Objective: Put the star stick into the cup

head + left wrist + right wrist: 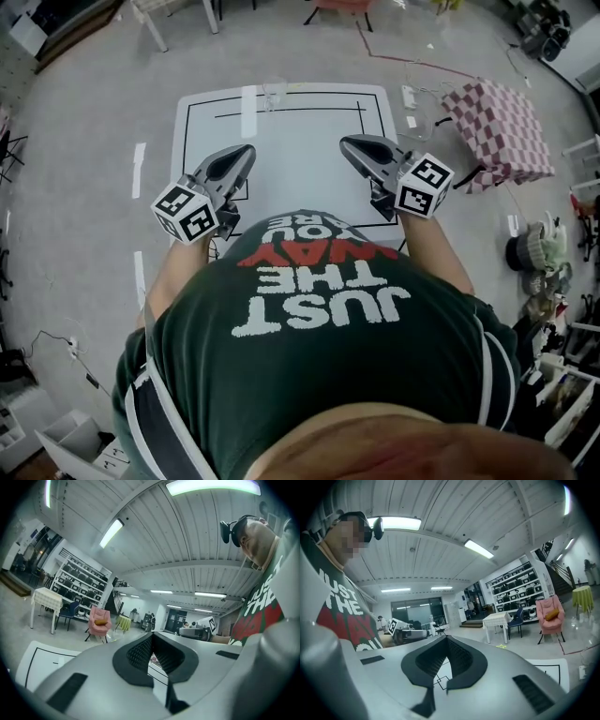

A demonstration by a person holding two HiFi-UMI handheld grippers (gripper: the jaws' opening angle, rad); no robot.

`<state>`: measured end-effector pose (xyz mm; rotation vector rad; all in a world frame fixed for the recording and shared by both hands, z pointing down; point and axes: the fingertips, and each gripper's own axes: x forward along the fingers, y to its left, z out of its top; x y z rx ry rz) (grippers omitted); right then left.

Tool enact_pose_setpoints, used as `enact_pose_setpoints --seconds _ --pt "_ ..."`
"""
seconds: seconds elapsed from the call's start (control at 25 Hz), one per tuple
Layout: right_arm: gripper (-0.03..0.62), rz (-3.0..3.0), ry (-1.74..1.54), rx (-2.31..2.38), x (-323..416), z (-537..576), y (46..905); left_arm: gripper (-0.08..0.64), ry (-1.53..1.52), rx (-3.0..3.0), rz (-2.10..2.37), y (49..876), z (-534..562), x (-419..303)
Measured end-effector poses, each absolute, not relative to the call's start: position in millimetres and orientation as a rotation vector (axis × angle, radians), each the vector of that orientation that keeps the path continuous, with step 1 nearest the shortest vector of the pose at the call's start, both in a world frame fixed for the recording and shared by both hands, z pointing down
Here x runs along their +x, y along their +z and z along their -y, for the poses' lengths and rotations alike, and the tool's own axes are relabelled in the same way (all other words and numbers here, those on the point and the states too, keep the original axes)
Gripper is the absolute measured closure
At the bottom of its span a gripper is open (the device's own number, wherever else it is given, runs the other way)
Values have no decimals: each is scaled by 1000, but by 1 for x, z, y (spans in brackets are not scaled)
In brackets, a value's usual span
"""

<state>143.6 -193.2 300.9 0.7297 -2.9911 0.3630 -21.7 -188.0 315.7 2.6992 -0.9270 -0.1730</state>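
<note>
A clear cup [273, 94] stands at the far edge of the white table [291, 169], small and faint. I make out no star stick in any view. My left gripper [247, 151] hovers over the table's left side. Its jaws meet at the tips with nothing between them, as the left gripper view [151, 635] shows too. My right gripper [346, 142] hovers over the right side, level with the left one. Its jaws are also shut and empty in the right gripper view [446, 637]. Both point away from me toward the far edge.
Black lines mark a rectangle on the table. A table with a pink checkered cloth [498, 131] stands to the right, with cables and small items on the floor [411, 97] beside it. A pink chair [100, 621] and shelving [79, 588] stand farther off.
</note>
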Motion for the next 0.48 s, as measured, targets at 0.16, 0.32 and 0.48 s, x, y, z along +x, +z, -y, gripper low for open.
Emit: enact_pose_setpoints --seconds 0.16,0.32,0.48 --pt "558 2988 360 718 143 193 304 549 -172 2691 933 319 187 -22" --pt "558 2986 350 709 140 193 301 549 -170 2693 935 318 187 -23" --pt "560 2991 347 709 142 194 303 549 -171 2693 939 318 187 -23"
